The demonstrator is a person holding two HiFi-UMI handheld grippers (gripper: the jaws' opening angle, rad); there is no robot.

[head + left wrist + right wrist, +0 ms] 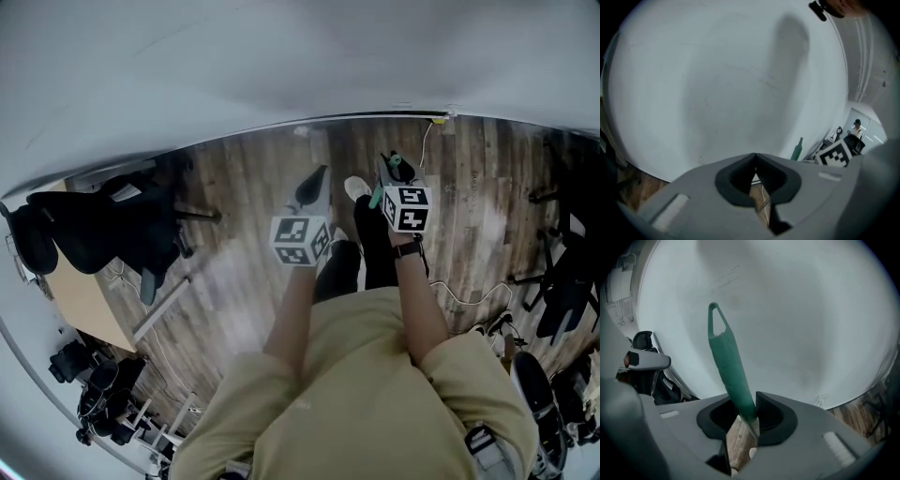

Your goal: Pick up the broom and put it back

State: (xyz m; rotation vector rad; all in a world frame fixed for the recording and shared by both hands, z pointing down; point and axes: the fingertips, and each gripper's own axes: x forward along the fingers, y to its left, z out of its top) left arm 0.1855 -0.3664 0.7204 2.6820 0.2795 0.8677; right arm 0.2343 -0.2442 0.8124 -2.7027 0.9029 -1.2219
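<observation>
- Green is the colour of the broom handle (729, 366), and our right gripper (750, 416) is pinching it near its top end.
- The handle pokes up past the jaws and ends in a little loop (718, 319) for hanging.
- From our head we see only a small bit of green by the right gripper (394, 169). The brush end is hidden, so we cannot tell if it touches the wooden floor (244, 187).
- Our left gripper (754, 159) has its jaws pressed together with nothing in them. It hangs just beside the right one, a little lower in the head view (312, 183).
- We think the first part of the job is done, because the broom is in our grip and not lying on the floor.
- The second part is left: the broom is not put back yet.
- We stand close to the white wall (281, 56), so its spot may be near. We see no hook or holder, so we cannot say where it goes.
- To finish, we would have to set the broom in its place and then let go.
</observation>
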